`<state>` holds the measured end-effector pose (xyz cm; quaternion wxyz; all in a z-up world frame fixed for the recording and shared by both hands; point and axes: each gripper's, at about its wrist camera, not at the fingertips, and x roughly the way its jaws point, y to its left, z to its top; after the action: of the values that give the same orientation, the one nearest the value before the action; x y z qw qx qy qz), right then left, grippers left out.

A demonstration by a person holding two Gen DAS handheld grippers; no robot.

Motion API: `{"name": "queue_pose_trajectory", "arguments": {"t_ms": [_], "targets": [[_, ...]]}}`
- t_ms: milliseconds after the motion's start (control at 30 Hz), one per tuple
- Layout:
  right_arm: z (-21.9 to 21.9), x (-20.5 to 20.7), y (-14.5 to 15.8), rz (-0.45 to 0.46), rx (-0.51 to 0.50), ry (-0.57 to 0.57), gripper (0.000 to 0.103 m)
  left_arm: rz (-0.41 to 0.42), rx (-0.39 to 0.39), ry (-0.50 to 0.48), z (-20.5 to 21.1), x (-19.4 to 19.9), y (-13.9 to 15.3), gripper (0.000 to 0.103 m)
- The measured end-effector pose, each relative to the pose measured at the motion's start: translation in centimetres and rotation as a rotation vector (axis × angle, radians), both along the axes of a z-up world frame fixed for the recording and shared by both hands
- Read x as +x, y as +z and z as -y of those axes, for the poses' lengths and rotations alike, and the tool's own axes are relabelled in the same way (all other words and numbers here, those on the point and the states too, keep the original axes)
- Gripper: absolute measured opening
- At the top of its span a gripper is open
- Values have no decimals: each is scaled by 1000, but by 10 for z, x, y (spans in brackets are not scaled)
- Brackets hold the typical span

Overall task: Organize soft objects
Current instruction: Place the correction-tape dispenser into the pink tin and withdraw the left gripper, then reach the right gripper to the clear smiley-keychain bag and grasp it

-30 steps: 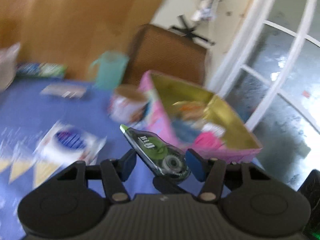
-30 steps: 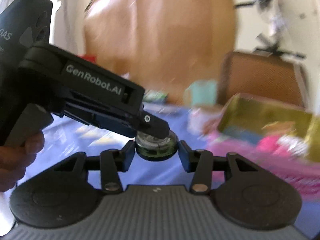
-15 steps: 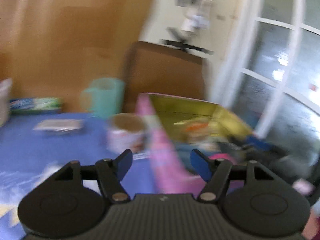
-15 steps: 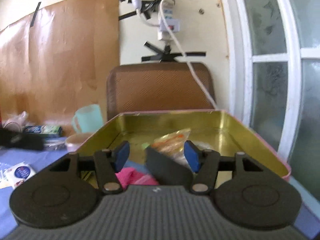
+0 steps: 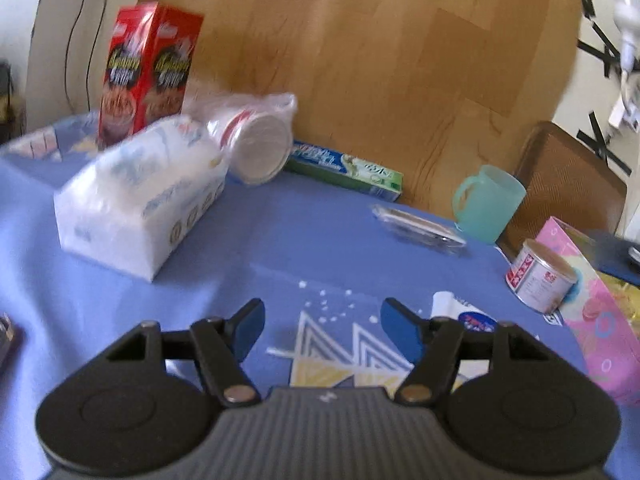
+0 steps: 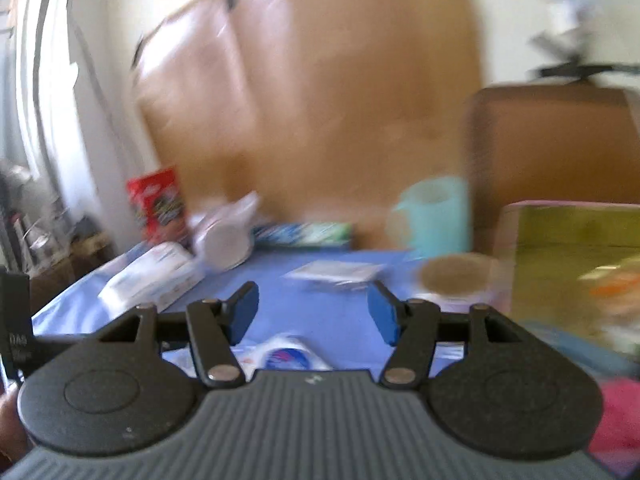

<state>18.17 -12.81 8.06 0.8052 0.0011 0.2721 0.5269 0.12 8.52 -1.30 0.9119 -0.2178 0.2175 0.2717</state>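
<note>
We see the white tissue pack (image 5: pixel 138 204) lying at ten o'clock on the blue tablecloth (image 5: pixel 312 240), with a bagged stack of cups (image 5: pixel 256 140) and a red carton (image 5: pixel 150 68) behind it. A green box (image 5: pixel 344 166), a teal mug (image 5: pixel 488 202), a tin can (image 5: pixel 542 280) and a pink box (image 5: pixel 592 312) run towards three o'clock, against a wooden panel (image 5: pixel 380 60). Our left gripper (image 5: pixel 322 326) is spread and empty. Our right gripper (image 6: pixel 312 312) is widening, nothing between its jaws. The labels are too blurred to read.
</note>
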Motion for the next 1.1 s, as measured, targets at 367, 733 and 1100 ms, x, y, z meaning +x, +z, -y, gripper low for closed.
{"name": "queue_pose_trajectory", "arguments": {"t_ms": [367, 733, 1100], "targets": [[-173, 89, -35, -194, -278, -243, 74, 148, -49, -49, -5, -24, -4, 69], [-150, 76, -62, -311, -248, -277, 33, 187, -127, -56, -19, -30, -10, 69], [-109, 6, -40, -55, -218, -62, 85, 208, -156, 0, -26, -38, -12, 69]]}}
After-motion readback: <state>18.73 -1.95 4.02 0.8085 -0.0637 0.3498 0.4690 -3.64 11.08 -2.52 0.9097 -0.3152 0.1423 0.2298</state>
